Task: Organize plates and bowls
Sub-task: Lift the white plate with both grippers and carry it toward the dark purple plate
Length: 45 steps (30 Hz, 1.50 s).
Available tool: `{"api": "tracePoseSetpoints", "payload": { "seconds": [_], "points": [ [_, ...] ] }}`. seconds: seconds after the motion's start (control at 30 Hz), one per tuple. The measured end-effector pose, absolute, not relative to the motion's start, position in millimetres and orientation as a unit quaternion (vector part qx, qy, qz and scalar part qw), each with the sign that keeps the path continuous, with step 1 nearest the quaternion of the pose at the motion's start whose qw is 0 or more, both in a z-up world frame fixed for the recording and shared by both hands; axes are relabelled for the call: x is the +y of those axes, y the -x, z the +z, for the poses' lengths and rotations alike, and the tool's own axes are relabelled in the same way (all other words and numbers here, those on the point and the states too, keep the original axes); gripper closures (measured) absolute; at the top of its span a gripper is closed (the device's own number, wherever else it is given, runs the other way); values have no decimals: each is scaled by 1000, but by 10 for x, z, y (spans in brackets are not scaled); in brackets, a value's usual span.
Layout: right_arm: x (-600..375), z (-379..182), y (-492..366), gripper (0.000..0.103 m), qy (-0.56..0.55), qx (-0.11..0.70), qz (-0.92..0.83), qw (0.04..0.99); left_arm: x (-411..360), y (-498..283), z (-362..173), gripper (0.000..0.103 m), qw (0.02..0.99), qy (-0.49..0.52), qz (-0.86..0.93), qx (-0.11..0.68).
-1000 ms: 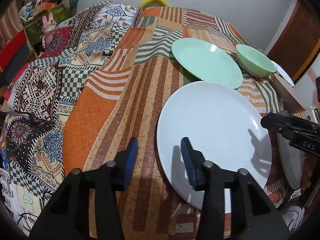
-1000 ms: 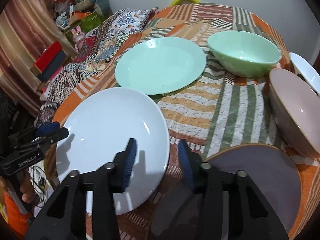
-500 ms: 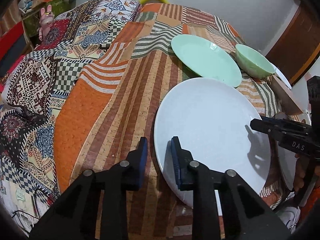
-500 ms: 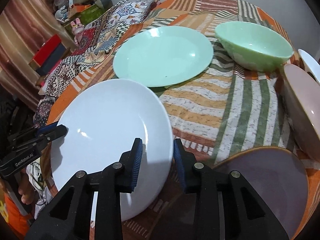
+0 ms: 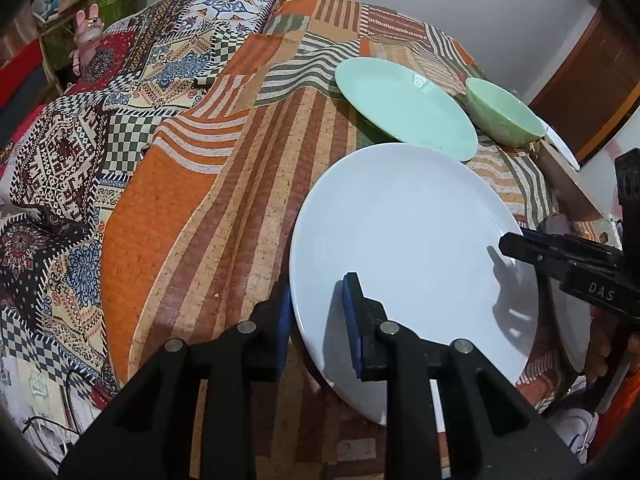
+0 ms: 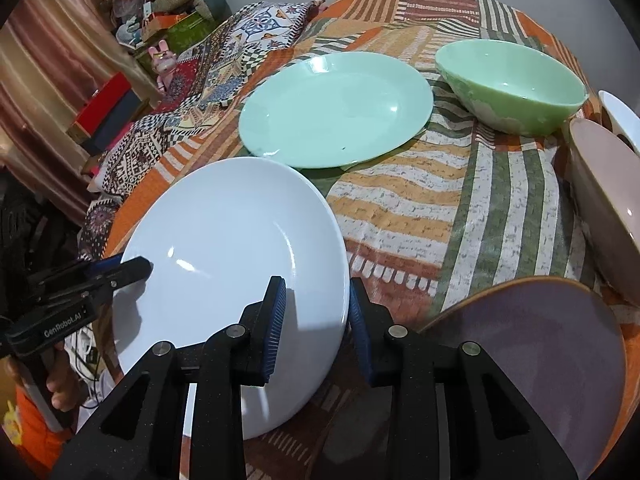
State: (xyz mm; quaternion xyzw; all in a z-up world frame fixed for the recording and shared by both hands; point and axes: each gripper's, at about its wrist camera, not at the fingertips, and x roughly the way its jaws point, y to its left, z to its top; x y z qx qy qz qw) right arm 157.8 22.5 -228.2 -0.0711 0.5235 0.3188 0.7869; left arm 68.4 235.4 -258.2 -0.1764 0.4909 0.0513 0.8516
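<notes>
White plate [image 5: 408,248] is pinched at opposite rims: the left hand-held gripper [image 5: 316,316] and the right hand-held gripper [image 6: 316,320] are each clamped nearly closed on its edge, near the front of the quilt-covered surface [image 5: 224,200]. Glazed rim could slip if one side lifts unevenly, knocking the green plate [image 6: 336,108] or purple plate [image 6: 532,344].

Between my fingers I see a white plate [image 5: 408,248]. Just beyond it lies a mint-green plate [image 6: 336,110], with a pale green bowl [image 6: 512,84] to its right. Nearest my right tool sits a dusky purple plate [image 6: 532,344] with an orange-brown rim, and beside it a pinkish-beige bowl [image 6: 604,200]. The cloth [image 5: 192,208] underneath is patchwork: orange, brown and olive stripes.
</notes>
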Motion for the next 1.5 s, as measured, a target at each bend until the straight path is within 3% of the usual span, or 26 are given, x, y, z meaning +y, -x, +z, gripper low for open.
{"api": "tracePoseSetpoints", "payload": {
  "seconds": [0.37, 0.63, 1.5],
  "points": [
    [350, -2345, -1499, 71, 102, 527, 322, 780, 2314, -608, -2573, 79, 851, 163, 60, 496],
    [260, -2245, -1468, 77, 77, 514, 314, 795, 2250, -585, -2508, 78, 852, 159, 65, 494],
    [-500, -1493, -1180, 77, -2, 417, 303, 857, 1481, -511, -1469, 78, 908, 96, 39, 406]
  ]
}}
